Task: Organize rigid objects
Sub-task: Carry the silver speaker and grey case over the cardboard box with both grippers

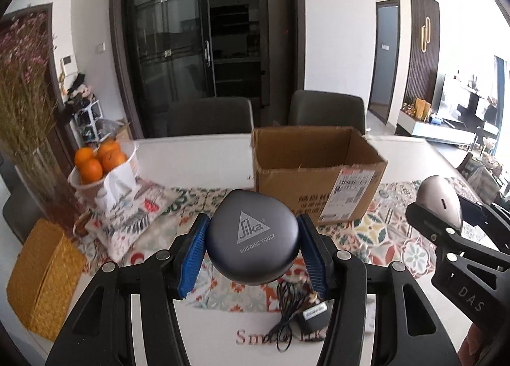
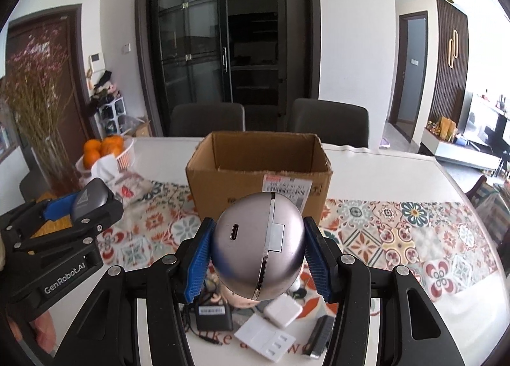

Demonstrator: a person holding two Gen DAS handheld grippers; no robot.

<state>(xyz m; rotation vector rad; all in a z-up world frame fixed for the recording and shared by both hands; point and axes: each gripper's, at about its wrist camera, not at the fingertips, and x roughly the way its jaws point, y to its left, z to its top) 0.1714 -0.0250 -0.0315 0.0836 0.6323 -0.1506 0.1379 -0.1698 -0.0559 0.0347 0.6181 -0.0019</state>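
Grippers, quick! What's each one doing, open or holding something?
Left gripper: shut on the grey case.
Right gripper: shut on the silver ball.

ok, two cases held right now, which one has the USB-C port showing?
The silver egg-shaped case in the right gripper: port and hinge face the camera. The dark grey Sika case in the left gripper shows only its logo.

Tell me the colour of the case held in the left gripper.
Dark grey case, silver Sika logo; left wrist view shows it best.
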